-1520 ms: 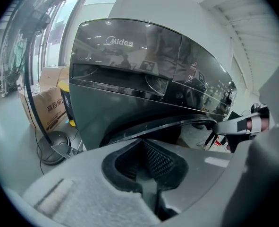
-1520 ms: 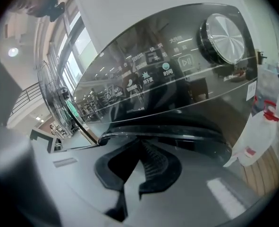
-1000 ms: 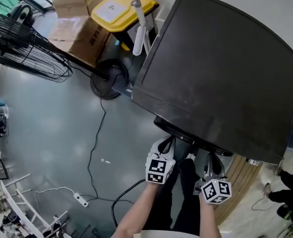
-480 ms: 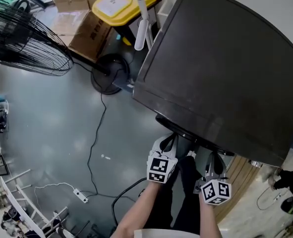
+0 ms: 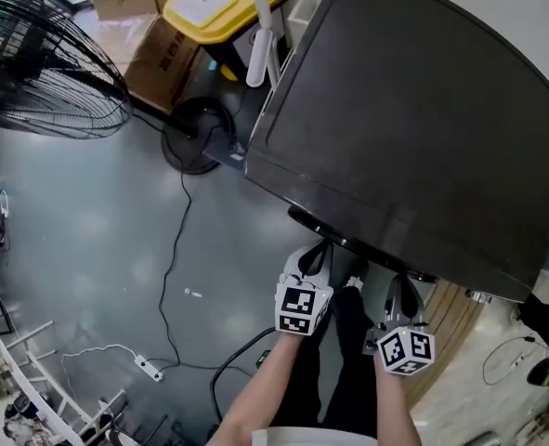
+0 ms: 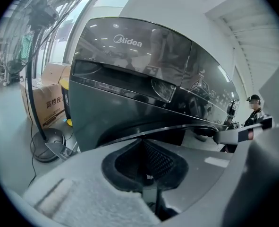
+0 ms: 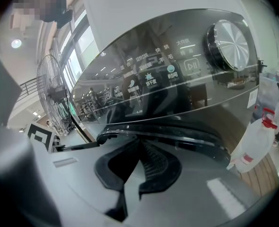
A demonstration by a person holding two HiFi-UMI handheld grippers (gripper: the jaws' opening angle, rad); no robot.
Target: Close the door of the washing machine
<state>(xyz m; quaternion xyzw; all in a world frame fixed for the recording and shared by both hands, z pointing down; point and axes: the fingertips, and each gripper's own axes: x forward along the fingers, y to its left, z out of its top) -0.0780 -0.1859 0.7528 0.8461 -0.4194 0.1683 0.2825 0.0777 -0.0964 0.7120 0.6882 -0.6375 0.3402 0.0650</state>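
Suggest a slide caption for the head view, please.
Shut left tongs and right tongs face the dark washing machine.

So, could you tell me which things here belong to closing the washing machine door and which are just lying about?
Part of the job:
washing machine
its door rim
left gripper, shut and empty
right gripper, shut and empty

Just lying about:
standing fan
cardboard boxes
yellow-lidded bin
power strip
white bottle
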